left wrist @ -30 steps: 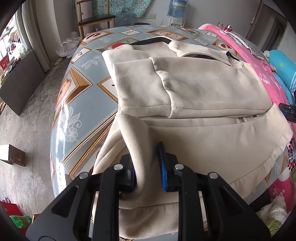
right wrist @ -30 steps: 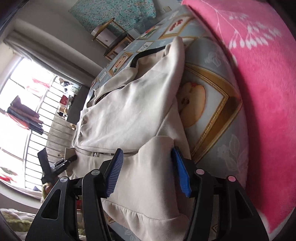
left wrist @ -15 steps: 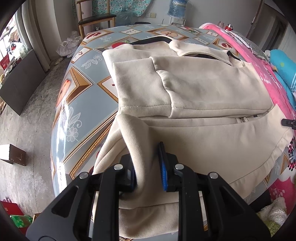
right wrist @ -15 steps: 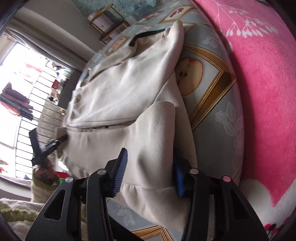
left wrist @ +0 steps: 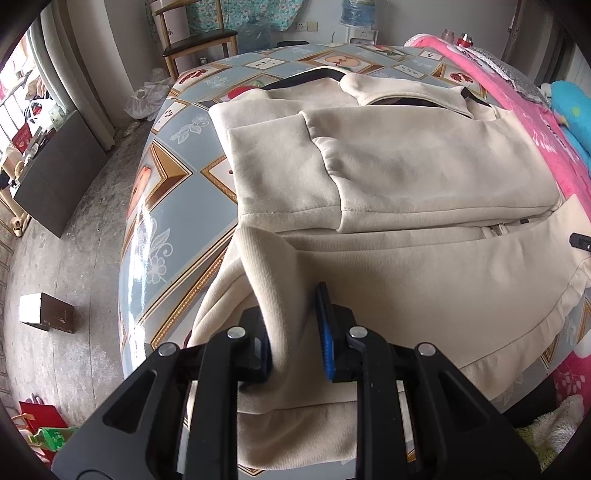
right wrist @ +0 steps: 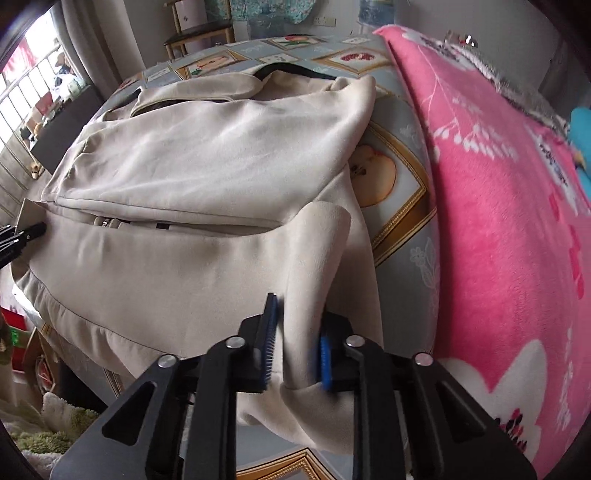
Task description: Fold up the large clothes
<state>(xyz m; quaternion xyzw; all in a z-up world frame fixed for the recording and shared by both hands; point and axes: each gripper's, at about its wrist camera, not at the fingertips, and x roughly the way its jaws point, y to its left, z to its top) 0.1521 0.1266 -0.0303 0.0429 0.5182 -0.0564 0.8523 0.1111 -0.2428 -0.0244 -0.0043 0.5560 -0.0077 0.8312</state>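
Cream jacket: sleeves folded in; hem fold pending. Left hand-held gripper and right hand-held gripper each clench a hem corner at the tabletop's near edge, the right just closed.

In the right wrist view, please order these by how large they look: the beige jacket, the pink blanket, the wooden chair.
1. beige jacket and pink blanket: each fills a big share of the picture, and both run past the edge, so I do not rank them.
2. wooden chair: smallest, but also farthest from the camera.
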